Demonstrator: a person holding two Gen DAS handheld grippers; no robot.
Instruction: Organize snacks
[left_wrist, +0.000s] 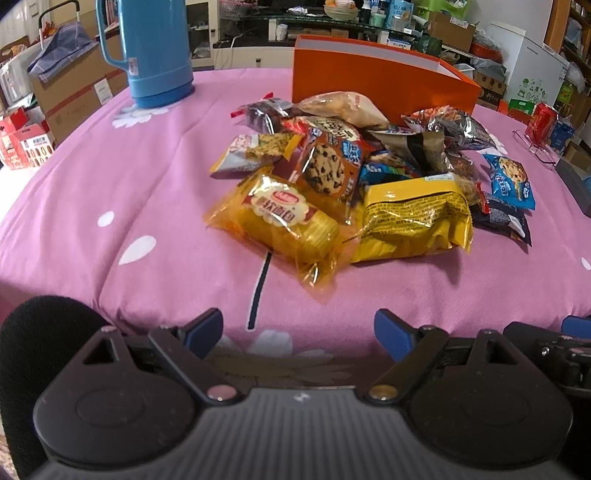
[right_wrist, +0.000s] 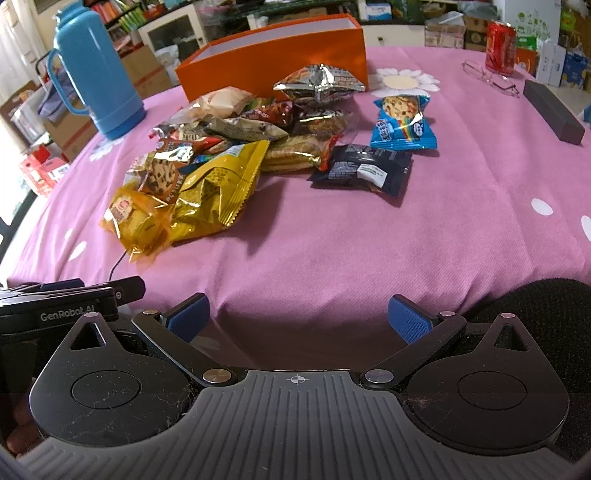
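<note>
Pink flowered tabletop (left_wrist: 110, 177) carries a heap of snack packets (left_wrist: 343, 173) before an orange box (left_wrist: 369, 79). Left hand-held gripper (left_wrist: 298, 332) and right hand-held gripper (right_wrist: 298, 319) hover short of the heap, fingers wide apart, holding nothing.

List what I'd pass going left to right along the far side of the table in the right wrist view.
Blue thermos → orange box → eyeglasses → red soda can.
</note>
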